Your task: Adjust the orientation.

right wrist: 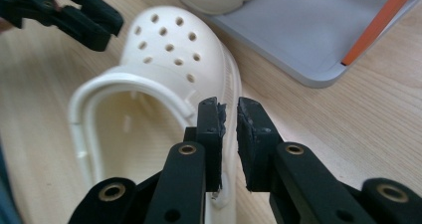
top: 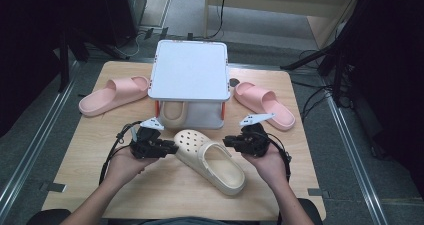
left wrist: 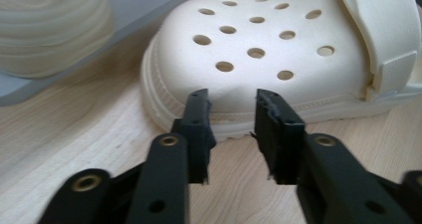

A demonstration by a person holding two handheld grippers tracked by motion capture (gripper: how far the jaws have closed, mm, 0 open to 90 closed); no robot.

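A cream holed clog lies between the spread left claw and nearly-closed, empty right claw.

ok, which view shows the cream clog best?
The high view: the whole cream clog lies on the table between both grippers, toe toward the shelf. The left gripper view shows its holed toe close up; the right gripper view shows its opening and toe, heel cut off.
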